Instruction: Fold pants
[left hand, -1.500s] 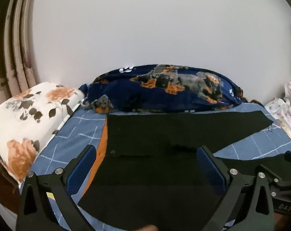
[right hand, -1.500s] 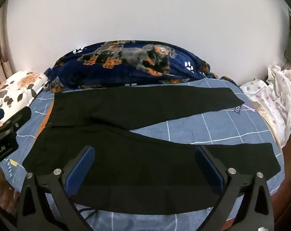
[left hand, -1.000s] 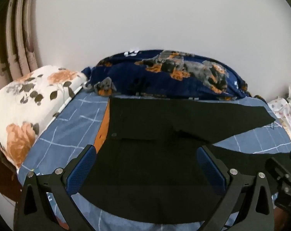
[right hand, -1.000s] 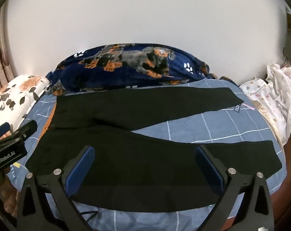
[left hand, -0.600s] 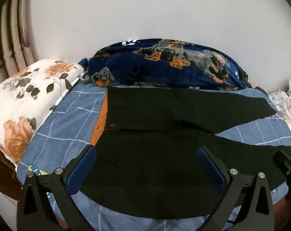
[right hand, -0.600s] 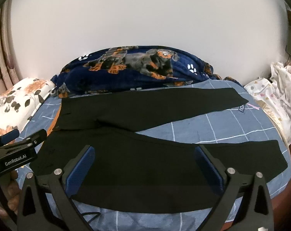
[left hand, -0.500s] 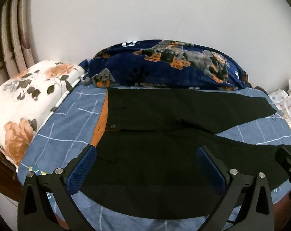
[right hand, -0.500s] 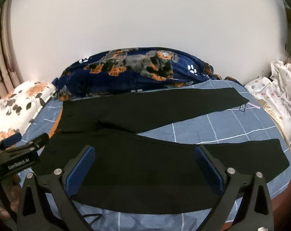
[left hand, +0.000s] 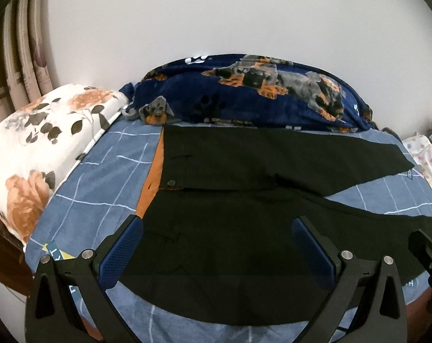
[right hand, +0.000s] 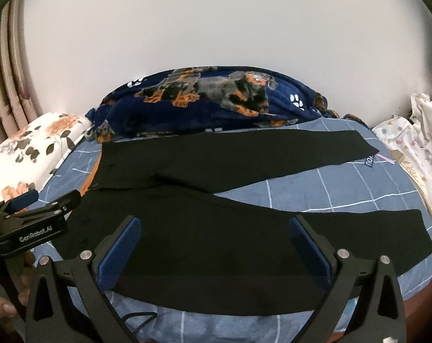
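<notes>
Left tool point(right hand: 41, 208) has drifted inward — "GenRobot.AI" legible; both tools spread above black pants point(right hand: 216, 228).

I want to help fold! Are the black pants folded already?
Not yet. The black cloth pants lie spread flat on the blue checked bedsheet, legs apart in a V.

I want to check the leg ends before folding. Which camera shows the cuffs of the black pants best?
The right wrist view: both cuffs of the black pants show, far and near. The left wrist view shows the waistband well, but the right gripper hides the near cuff.
</notes>
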